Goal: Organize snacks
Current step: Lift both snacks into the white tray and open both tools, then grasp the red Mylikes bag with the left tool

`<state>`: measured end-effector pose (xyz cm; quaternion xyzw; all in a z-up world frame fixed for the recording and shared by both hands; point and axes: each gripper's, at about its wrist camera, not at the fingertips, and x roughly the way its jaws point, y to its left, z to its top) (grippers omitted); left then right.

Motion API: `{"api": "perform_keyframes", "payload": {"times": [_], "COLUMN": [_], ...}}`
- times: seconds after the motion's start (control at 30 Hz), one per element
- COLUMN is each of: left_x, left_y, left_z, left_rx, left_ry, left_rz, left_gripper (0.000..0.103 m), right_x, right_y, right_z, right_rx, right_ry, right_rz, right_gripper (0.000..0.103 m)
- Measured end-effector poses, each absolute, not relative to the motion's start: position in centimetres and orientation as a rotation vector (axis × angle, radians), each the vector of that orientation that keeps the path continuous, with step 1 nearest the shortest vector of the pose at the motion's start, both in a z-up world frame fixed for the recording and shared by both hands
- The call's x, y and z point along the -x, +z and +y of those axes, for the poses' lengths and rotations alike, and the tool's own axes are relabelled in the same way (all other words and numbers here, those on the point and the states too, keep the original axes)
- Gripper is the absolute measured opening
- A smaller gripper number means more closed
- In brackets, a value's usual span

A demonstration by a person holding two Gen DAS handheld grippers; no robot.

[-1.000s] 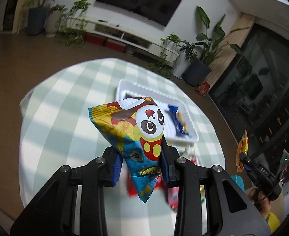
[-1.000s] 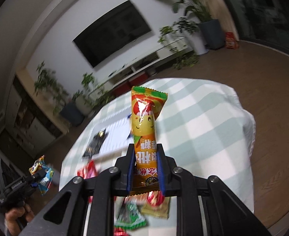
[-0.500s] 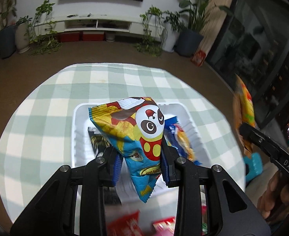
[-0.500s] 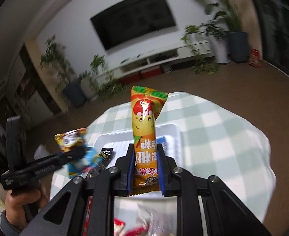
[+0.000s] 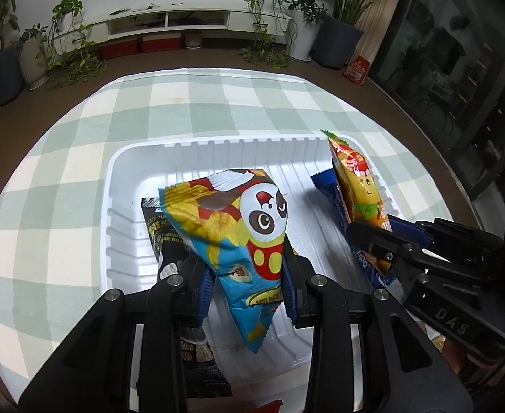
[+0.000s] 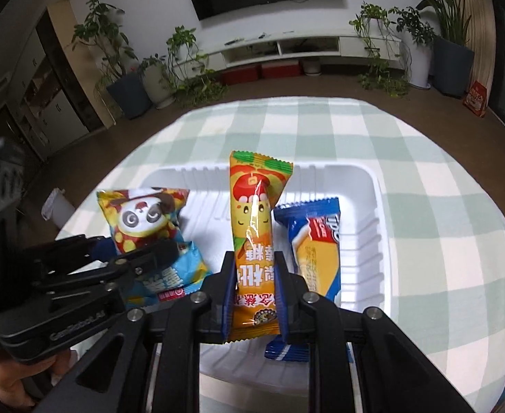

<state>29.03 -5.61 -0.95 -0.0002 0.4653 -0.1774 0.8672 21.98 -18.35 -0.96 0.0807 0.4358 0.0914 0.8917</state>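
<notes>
While hovering over white tray [image 5: 121, 186]: left gripper [image 5: 249, 285] clamping panda packet [image 5: 231, 227], right gripper [image 6: 254, 301] pinching orange candy packet [image 6: 254, 227]. Showing only in left view: one black packet [image 5: 162, 237], lying near-left in tray. Lying right: one blue "Tipo" packet [image 6: 316, 241]. Reading "DAS" on right gripper.

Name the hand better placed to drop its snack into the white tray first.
Probably left: the left gripper holds the panda bag over bare tray floor; the right's orange candy hangs beside the blue packet.
</notes>
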Motion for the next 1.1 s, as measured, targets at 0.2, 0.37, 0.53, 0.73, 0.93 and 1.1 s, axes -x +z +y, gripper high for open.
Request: {"api": "perform_keyframes", "payload": {"times": [0.2, 0.37, 0.53, 0.73, 0.93, 1.1], "left_x": [-29.1, -29.1, -28.8, -28.0, -25.3, -20.3], "left_y": [-1.5, -1.4, -1.1, 0.1, 3.8, 6.6], "left_z": [-5.4, -5.1, -4.8, -3.8, -1.1, 2.3], "left_rx": [-0.001, 0.009, 0.016, 0.063, 0.135, 0.229], "left_ry": [-0.35, -0.349, -0.346, -0.358, -0.372, -0.359], "left_rz": [1.006, 1.017, 1.013, 0.997, 0.913, 0.783], "left_gripper": [0.046, 0.056, 0.063, 0.063, 0.078, 0.1], "right_x": [-22.2, -22.4, -22.3, -21.7, -19.5, -15.6], "right_y": [-2.6, -3.1, -3.4, -2.6, 1.2, 4.8], "right_z": [-17.3, -17.4, -17.1, -17.3, -18.4, -20.3], "right_rx": [-0.094, -0.082, -0.062, -0.048, -0.077, -0.184], "right_ry": [0.197, 0.201, 0.201, 0.191, 0.212, 0.255], "right_rz": [0.949, 0.965, 0.968, 0.941, 0.788, 0.602], "right_gripper": [0.023, 0.026, 0.034, 0.049, 0.071, 0.101]}}
